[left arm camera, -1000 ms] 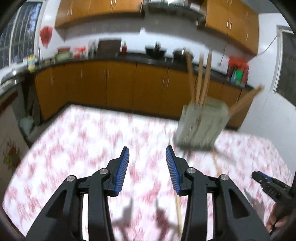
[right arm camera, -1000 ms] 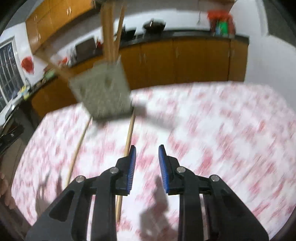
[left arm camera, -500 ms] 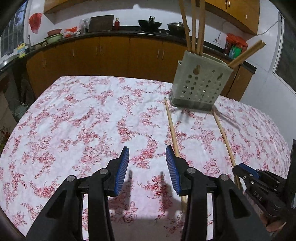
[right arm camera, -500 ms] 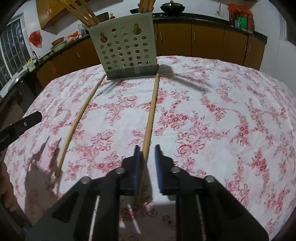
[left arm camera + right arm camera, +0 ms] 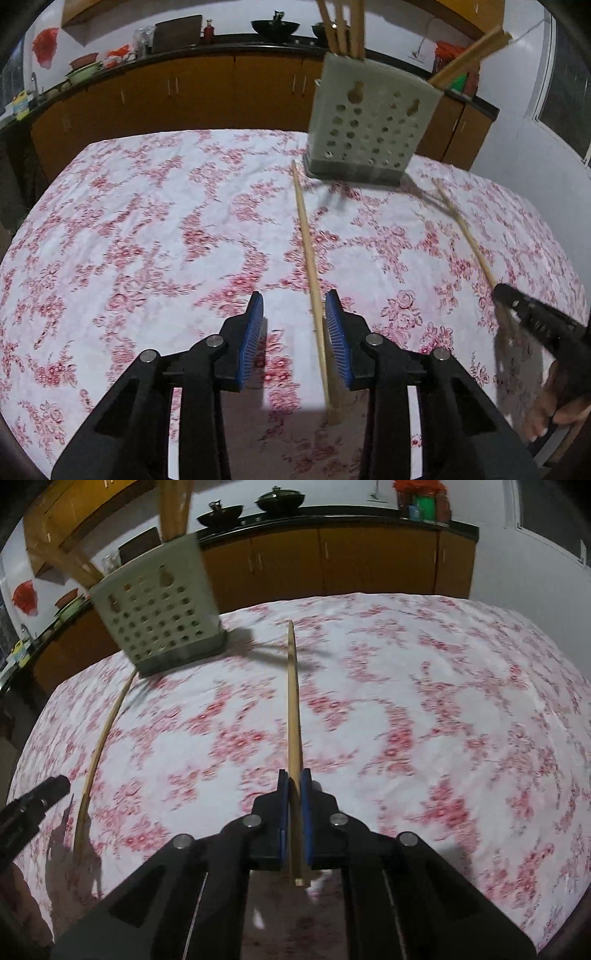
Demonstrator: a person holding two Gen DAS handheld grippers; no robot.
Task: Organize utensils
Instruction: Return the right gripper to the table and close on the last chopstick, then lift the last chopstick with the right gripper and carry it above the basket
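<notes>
- My left gripper (image 5: pixel 294 314) tips steeply down toward the table, and its jaws are closing with a gap left between them.
- A chopstick (image 5: pixel 309 254) lies inside that gap, close along the inner face of my right-hand pad (image 5: pixel 338 339); my other blue pad stands clear of it.
- My right gripper (image 5: pixel 294 781) slants down as well, its blue pads pressed together on a second chopstick (image 5: pixel 293 701), gripped near its thick end.
- At the lower right edge of the left wrist view, fingers of my right hand (image 5: pixel 554 406) wrap the handle of that gripper.
</notes>
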